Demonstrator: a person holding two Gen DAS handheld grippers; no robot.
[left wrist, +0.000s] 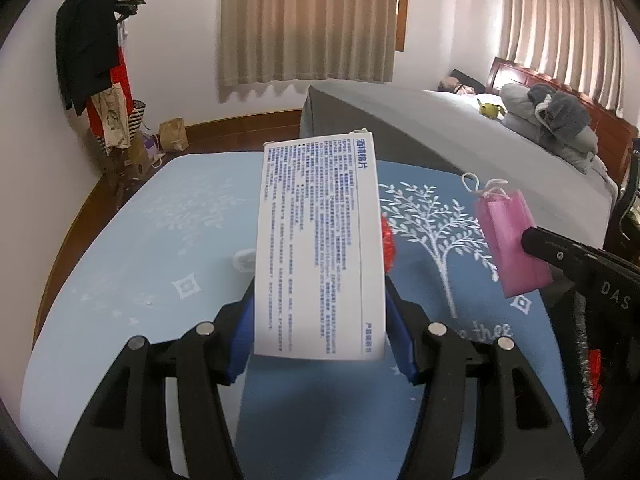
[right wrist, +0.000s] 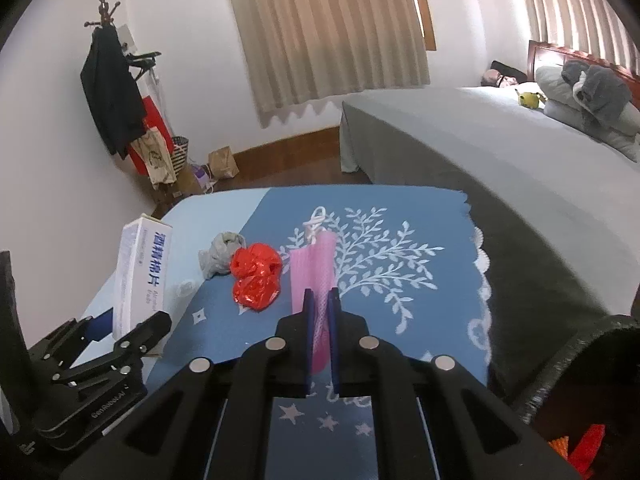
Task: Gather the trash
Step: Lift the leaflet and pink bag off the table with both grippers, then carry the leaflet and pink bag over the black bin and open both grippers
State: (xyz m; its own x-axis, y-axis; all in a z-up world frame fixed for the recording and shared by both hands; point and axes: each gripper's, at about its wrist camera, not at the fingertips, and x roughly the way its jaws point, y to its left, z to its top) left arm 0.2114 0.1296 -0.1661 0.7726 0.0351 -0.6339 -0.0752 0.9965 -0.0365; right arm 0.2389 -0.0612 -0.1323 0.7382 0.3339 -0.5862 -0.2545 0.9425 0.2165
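Observation:
My left gripper [left wrist: 320, 320] is shut on a white box [left wrist: 318, 240] printed with blue text, held up above the blue mat [left wrist: 140, 240]. That box [right wrist: 138, 268] and the left gripper [right wrist: 120, 328] also show at the left of the right wrist view. My right gripper [right wrist: 320, 312] is shut on a pink face mask [right wrist: 312, 272] with white ear loops, lifted off the mat. The mask [left wrist: 512, 244] hangs from the right gripper [left wrist: 536, 240] in the left wrist view. A crumpled red wrapper [right wrist: 256, 276] and a grey wad [right wrist: 220, 256] lie on the mat [right wrist: 420, 320].
A bed [right wrist: 500, 152] with a grey cover and pillows runs along the right. A coat rack [right wrist: 112, 92] with clothes and bags stands at the far left wall. A brown paper bag [right wrist: 222, 164] sits on the wooden floor. A small white piece [left wrist: 244, 260] lies on the mat.

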